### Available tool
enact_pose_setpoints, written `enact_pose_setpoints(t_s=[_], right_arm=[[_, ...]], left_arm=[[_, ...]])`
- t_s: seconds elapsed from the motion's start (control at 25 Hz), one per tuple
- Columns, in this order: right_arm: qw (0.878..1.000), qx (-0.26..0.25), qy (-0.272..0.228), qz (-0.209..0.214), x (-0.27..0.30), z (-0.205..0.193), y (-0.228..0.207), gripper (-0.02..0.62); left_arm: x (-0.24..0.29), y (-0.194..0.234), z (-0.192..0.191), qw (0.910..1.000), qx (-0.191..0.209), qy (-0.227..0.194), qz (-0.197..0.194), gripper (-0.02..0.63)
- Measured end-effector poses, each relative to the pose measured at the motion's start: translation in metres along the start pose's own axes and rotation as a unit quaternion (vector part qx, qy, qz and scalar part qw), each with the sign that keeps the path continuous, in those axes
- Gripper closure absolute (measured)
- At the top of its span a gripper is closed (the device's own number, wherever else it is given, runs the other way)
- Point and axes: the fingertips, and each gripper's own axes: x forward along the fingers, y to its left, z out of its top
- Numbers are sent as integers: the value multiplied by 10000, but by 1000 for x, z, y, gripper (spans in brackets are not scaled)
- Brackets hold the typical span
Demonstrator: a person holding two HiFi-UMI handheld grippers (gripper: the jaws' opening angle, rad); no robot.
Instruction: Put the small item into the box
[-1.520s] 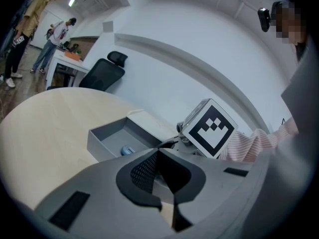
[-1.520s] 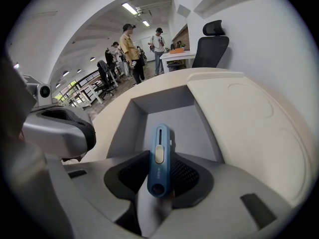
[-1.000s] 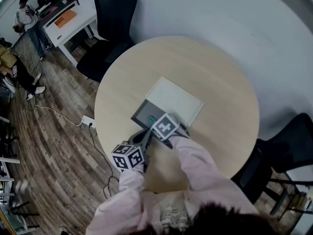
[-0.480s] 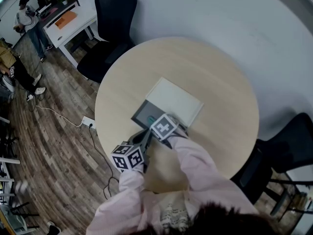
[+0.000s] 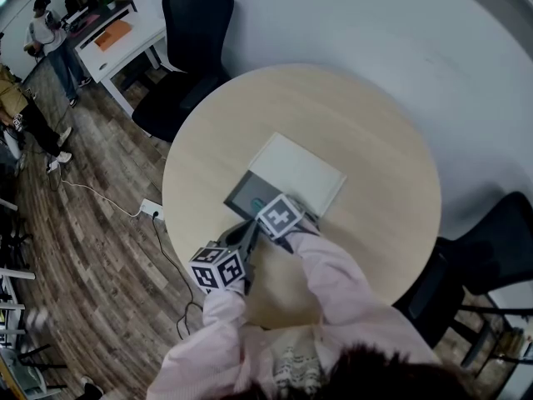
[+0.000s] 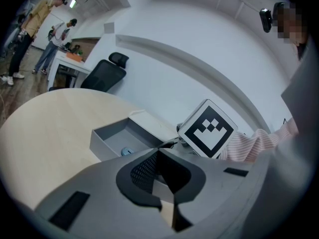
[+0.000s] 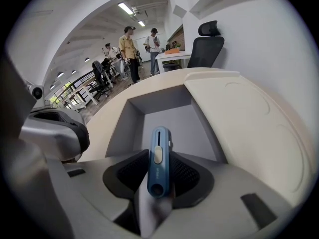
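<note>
1. The round, pale wooden table (image 5: pixel 366 132) stood by a white wall on a dark plank floor (image 5: pixel 92 248). A black office chair (image 5: pixel 187 32) was at the top of the head view, and a white desk (image 5: pixel 125 36) with people (image 5: pixel 46 32) beside it at the upper left.
2. The grey box (image 5: pixel 240 192) lay open at the table's middle, its white lid (image 5: pixel 296 169) spread flat to the upper right.
3. My right claw (image 7: pixel 159 171) pointed steeply down into the box, grasping the small blue item (image 7: pixel 159 148). Its jaws had just been easing apart, yet the pads lay against both of its sides. The item's far end reached down to the box floor (a blue spot there in the head view).
4. My left claw (image 6: pixel 158 153) sat lower left of the box, nearly level, clenched on nothing.
5. My pink striped sleeves (image 5: pixel 333 282) filled the lower middle of the head view.
6. Against the earlier head views, box, lid and both claws kept their places; only the people at the left edge had shifted.
</note>
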Motion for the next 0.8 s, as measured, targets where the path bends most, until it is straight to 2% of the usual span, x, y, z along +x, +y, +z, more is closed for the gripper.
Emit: enact_pose_setpoints(t_s=[0.12,0.2,0.24,0.36,0.52,0.64,0.8], right_arm=[[9993,70,86,-371,-4,-5,-15,424],[9988,161,108,-449,-6,-8,-19,420],[9990,218,73,-378,-7,-7,-17,407],[9984,455,-283,201,-8,3,6,405],[9967,299,-758,14,-17,11,0,413],[9929,253,-1132,-273,-22,16,-16,457],[9910,283,-1294,-200,-29,18,-13,471]], left_arm=[[-1,0,0,10000,15,-9,0,597],[-1,0,0,10000,26,-12,7,597],[-1,0,1,10000,28,-13,12,597],[-3,1,2,10000,32,-18,30,597],[-5,3,3,10000,38,-63,44,597],[-6,4,4,9999,38,-82,56,597],[-7,3,4,9999,59,-80,46,597]])
